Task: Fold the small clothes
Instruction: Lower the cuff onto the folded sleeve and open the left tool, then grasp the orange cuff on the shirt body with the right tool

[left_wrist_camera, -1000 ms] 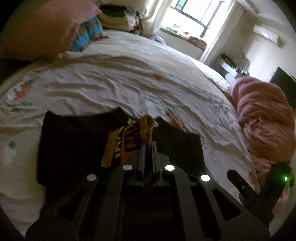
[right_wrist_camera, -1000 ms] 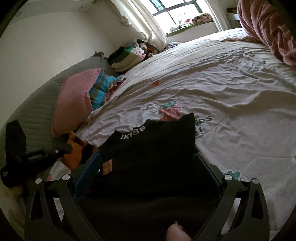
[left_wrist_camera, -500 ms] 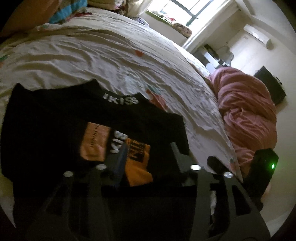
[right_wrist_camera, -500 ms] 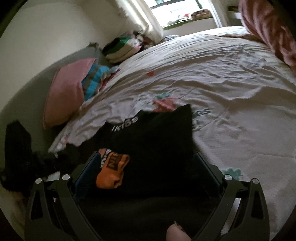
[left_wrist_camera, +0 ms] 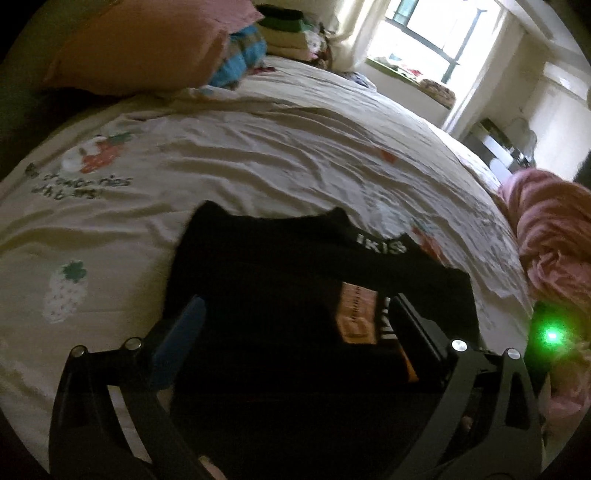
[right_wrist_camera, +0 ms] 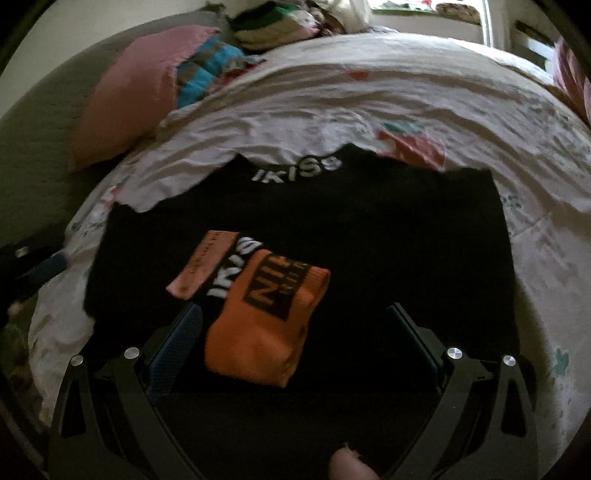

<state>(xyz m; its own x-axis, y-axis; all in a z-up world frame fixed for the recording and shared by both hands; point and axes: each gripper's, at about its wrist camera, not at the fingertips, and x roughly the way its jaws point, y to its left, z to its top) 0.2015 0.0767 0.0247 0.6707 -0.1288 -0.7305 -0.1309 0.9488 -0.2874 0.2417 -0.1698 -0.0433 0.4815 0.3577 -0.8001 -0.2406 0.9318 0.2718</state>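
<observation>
Black cloth, a small garment (right_wrist_camera: 369,236) with white lettering at its far edge, lies flat on the bed (right_wrist_camera: 424,92), and an orange sock (right_wrist_camera: 266,325) with black and white print rests on top of it at its near left part. The right gripper (right_wrist_camera: 293,332) hangs just above the sock, fingers wide apart and holding nothing. The left gripper (left_wrist_camera: 295,325) hovers over the garment's near edge, fingers likewise spread and empty.

The bed wears a wrinkled white sheet (left_wrist_camera: 258,155) printed with strawberries and handwriting. At its head lie a pink pillow (left_wrist_camera: 140,48), a blue striped cloth (left_wrist_camera: 240,59) and a stack of folded clothes (left_wrist_camera: 284,37). A pink blanket (left_wrist_camera: 554,240) is heaped at the right edge. Beyond, a bright window (left_wrist_camera: 436,33) lights pale walls.
</observation>
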